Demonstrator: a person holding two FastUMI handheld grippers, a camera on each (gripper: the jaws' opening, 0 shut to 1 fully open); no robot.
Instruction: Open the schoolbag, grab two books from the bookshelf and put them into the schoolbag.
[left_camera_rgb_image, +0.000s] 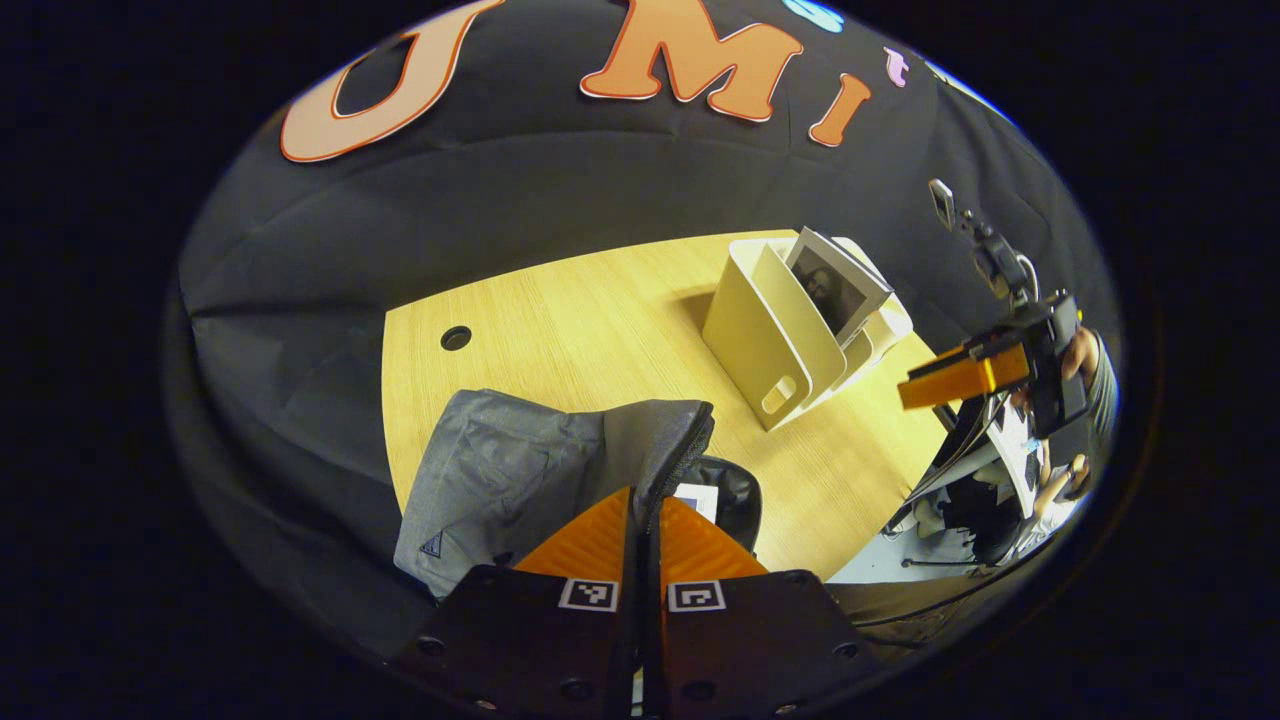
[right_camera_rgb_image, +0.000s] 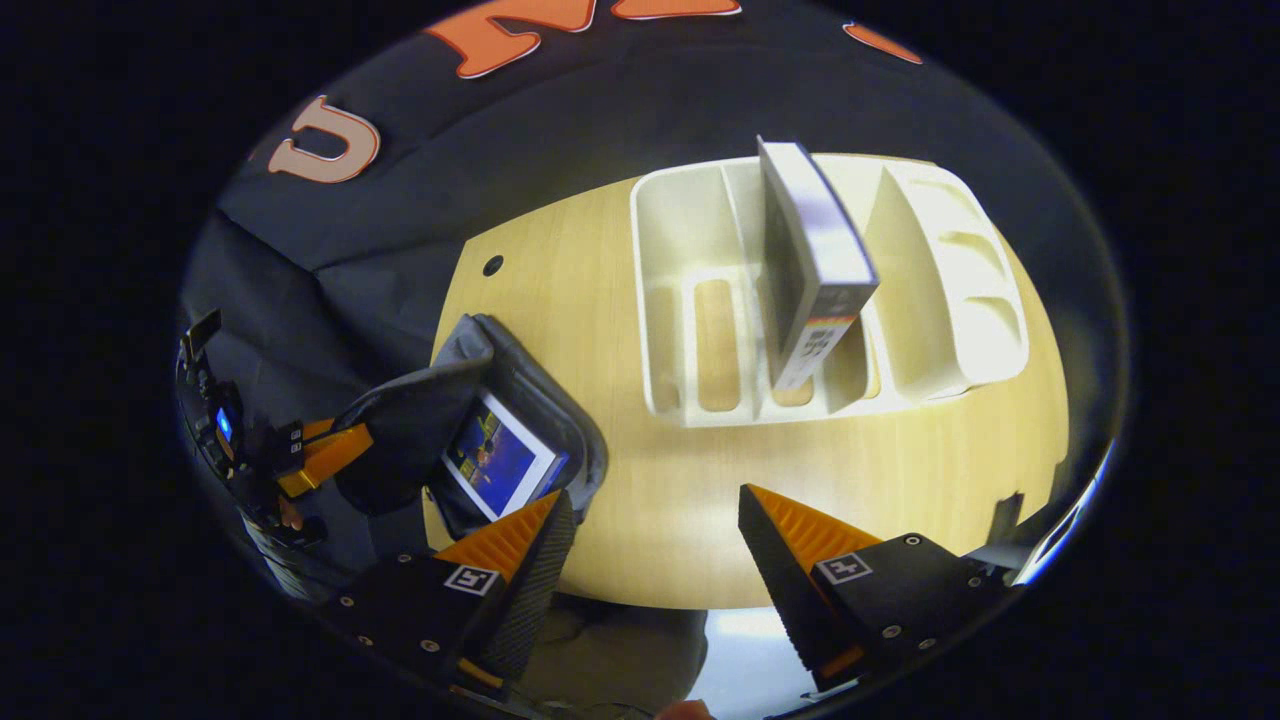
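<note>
A pale wooden table (left_camera_rgb_image: 600, 310) runs across the middle of the left gripper view, its grain running lengthwise, and a small round dark hole (left_camera_rgb_image: 456, 337) is cut through it near the far left corner (the same hole (right_camera_rgb_image: 492, 265) sits at the table's far left in the right gripper view). Black cloth (left_camera_rgb_image: 500, 190) hangs behind the table as the booth's wall, creased and folded where it drops past the left edge. To the right, past the table's edge, lies a strip of light floor (left_camera_rgb_image: 870, 568) crossed by a thin dark cable (left_camera_rgb_image: 960, 595)
</note>
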